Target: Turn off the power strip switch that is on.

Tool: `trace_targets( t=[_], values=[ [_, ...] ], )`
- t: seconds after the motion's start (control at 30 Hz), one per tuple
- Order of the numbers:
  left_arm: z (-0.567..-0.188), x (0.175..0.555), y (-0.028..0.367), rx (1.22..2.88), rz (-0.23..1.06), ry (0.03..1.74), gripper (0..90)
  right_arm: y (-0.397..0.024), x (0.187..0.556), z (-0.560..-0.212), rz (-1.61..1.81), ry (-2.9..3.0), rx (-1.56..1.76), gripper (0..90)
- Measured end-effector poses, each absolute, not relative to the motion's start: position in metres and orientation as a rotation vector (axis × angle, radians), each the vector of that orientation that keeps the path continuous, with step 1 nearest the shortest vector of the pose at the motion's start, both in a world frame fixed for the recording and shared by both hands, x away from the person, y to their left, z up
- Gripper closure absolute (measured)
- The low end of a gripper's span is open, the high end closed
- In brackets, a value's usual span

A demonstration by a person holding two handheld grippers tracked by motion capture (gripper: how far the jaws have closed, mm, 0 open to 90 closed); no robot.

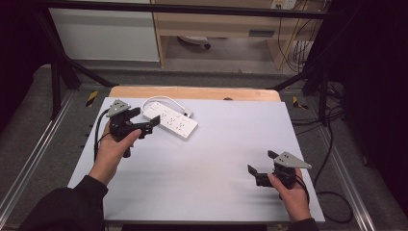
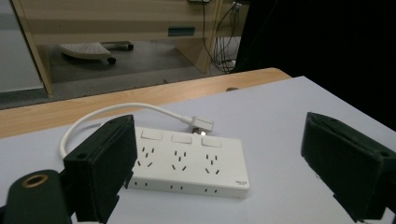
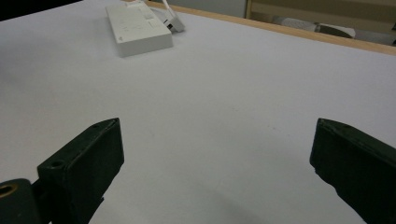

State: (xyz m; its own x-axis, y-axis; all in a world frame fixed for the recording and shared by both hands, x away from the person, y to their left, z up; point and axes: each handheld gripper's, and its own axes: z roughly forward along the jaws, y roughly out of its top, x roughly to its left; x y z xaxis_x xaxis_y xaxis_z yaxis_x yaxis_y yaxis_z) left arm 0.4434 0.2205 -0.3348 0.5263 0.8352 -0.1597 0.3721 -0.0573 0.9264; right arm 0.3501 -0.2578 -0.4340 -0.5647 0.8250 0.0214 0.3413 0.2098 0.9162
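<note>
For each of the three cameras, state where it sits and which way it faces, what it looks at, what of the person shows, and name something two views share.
High view: above the person's side, looking forward and down on the table; both forearms, left gripper, right gripper.
Left gripper view: on the left gripper, facing the near power strip; its open jaws.
Right gripper view: on the right gripper, low across the table toward the far strip; its open jaws.
Shared: the power strip with its white cable.

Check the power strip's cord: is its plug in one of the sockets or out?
Out. The plug lies on the table beside the power strip, whose sockets are bare; the white cord loops behind it.
</note>
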Motion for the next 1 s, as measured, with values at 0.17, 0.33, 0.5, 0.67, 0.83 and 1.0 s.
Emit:
trace_targets(
  t=[0.17, 0.33, 0.5, 0.67, 0.83, 1.0],
  values=[
    [-0.337, 0.455, 0.219, 1.654, 0.523, 1.050, 10.8, -0.257, 0.351, -0.434, 1.331, 2.011, 1.079, 3.3],
    [-0.342, 0.467, 0.218, 1.639, 0.520, 1.063, 11.0, -0.257, 0.351, -0.435, 1.328, 2.012, 1.086, 3.3],
    [-0.347, 0.481, 0.216, 1.637, 0.517, 1.083, 11.2, -0.257, 0.351, -0.435, 1.324, 2.019, 1.081, 3.4],
    [-0.350, 0.494, 0.217, 1.617, 0.507, 1.113, 11.3, -0.257, 0.351, -0.435, 1.330, 2.011, 1.091, 3.4],
    [-0.353, 0.508, 0.215, 1.610, 0.521, 1.131, 11.6, -0.257, 0.351, -0.435, 1.335, 2.008, 1.093, 3.4],
    [-0.357, 0.518, 0.211, 1.611, 0.527, 1.142, 11.9, -0.258, 0.352, -0.435, 1.336, 2.005, 1.098, 3.4]
  ],
)
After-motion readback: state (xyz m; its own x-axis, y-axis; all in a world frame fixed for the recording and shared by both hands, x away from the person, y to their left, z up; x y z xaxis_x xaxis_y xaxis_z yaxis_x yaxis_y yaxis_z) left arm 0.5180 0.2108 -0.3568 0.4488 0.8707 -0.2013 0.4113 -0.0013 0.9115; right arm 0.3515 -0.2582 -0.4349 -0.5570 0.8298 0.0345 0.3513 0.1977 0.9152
